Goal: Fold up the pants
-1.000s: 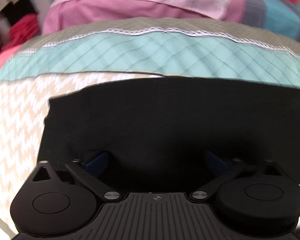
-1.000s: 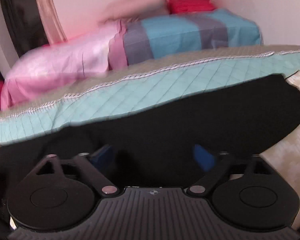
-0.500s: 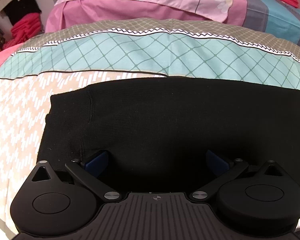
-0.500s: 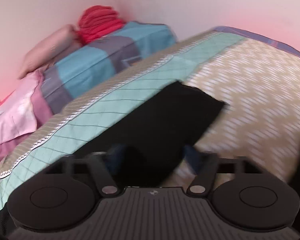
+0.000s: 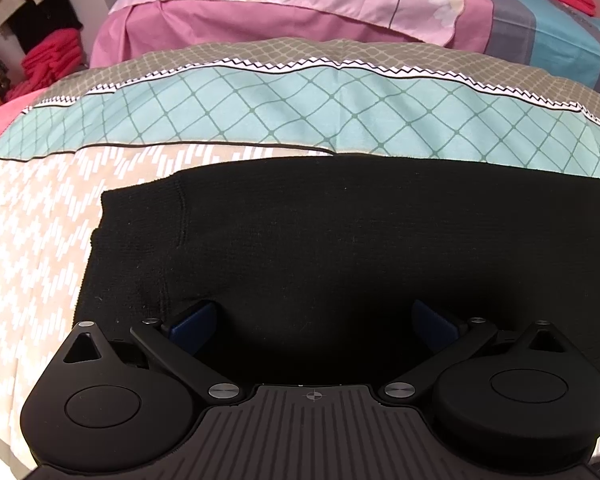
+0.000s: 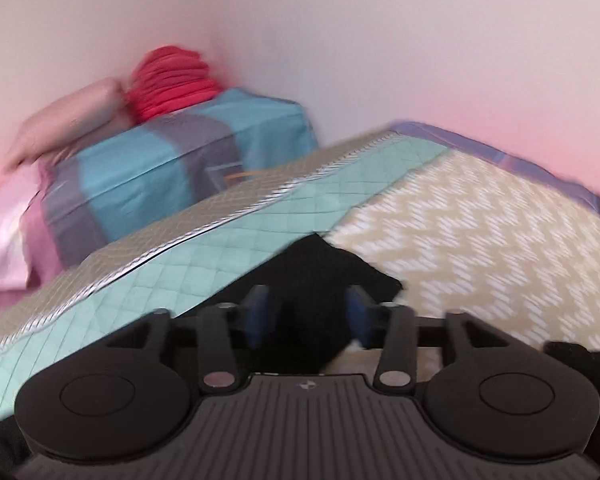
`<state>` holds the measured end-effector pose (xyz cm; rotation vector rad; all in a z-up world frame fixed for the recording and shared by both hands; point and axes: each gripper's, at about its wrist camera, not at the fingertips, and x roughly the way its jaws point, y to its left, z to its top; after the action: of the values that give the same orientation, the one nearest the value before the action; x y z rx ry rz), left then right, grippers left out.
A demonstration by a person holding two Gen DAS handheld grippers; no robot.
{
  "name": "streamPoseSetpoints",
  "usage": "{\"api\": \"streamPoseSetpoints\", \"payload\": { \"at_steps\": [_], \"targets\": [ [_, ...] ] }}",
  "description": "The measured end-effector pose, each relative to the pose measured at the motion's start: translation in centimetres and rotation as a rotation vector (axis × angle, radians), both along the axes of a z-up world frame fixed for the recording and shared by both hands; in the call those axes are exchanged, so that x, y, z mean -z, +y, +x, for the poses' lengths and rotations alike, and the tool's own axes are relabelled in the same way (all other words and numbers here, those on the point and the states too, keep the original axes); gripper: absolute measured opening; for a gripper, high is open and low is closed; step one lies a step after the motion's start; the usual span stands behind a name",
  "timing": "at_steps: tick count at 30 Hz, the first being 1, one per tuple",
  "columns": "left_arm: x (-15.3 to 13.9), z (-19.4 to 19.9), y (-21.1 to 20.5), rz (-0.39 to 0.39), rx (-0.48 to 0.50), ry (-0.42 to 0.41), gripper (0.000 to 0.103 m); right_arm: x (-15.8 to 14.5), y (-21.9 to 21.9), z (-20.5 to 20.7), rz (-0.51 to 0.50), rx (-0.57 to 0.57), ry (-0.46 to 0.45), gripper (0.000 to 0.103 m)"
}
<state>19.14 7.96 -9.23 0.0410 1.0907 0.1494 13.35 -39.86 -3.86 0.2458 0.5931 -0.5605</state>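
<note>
Black knit pants (image 5: 340,240) lie flat across the patterned bedspread (image 5: 40,220), with one end at the left in the left wrist view. My left gripper (image 5: 314,320) is open, its blue pads wide apart just above the pants' near edge. In the blurred right wrist view, my right gripper (image 6: 309,312) is partly open over the pants' far right corner (image 6: 320,272), with black cloth between the pads (image 6: 258,308). Whether the pads touch the cloth I cannot tell.
Pink (image 5: 300,0) and blue-grey (image 6: 172,176) folded bedding lies at the bed's head. Red folded cloth (image 6: 172,80) sits on it against the wall. More red cloth (image 5: 52,56) is stacked at the far left. The bed's right edge (image 6: 540,172) meets the wall.
My right gripper has swung right along the pants to their end corner and its jaws have narrowed. My left gripper has stayed open in place over the pants.
</note>
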Motion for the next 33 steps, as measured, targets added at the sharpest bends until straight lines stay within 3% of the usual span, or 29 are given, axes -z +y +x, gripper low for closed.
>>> {"api": "streamPoseSetpoints", "payload": {
  "at_steps": [3,4,5,7,9,14,18,25,28,30,31,33],
  "targets": [
    [0.0,0.0,0.0,0.001,0.002,0.002,0.103,1.7,2.5,1.6,-0.003,-0.261,0.133,0.06],
    [0.0,0.0,0.0,0.001,0.005,0.005,0.103,2.5,2.5,2.0,-0.009,-0.266,0.182,0.059],
    [-0.1,0.1,0.1,-0.003,0.007,0.012,0.103,2.4,1.8,1.7,0.0,-0.215,0.139,0.058],
    [-0.5,0.3,0.5,-0.019,-0.001,0.038,0.103,1.8,0.0,1.3,0.031,0.022,0.138,0.041],
    [-1.2,-0.1,1.0,-0.029,-0.025,0.043,0.103,1.0,-0.6,0.4,0.045,0.149,0.119,0.06],
    [-3.1,-3.9,2.5,-0.033,-0.028,0.018,0.103,-0.3,3.5,-2.4,0.024,-0.088,0.09,0.069],
    [-3.8,-8.1,3.3,-0.017,-0.013,0.009,0.103,-0.7,8.6,-4.7,0.118,-0.232,0.1,0.068],
    [-2.2,-12.7,4.3,0.032,0.006,0.079,0.103,-0.2,21.9,-7.5,0.16,-0.701,0.157,0.066],
    [-1.7,-14.0,4.7,0.053,0.023,0.076,0.103,0.9,26.0,-8.0,0.132,-0.877,0.207,0.072],
    [-1.7,-13.9,4.8,0.053,0.027,0.082,0.103,2.6,27.9,-7.6,0.055,-0.922,0.313,0.072],
    [-1.6,-13.9,4.9,0.051,0.028,0.087,0.103,2.6,28.0,-7.6,-0.006,-0.907,0.293,0.072],
    [-1.6,-13.8,5.1,0.048,0.033,0.093,0.103,2.0,27.2,-7.2,-0.078,-0.72,0.291,0.06]
  ]
}}
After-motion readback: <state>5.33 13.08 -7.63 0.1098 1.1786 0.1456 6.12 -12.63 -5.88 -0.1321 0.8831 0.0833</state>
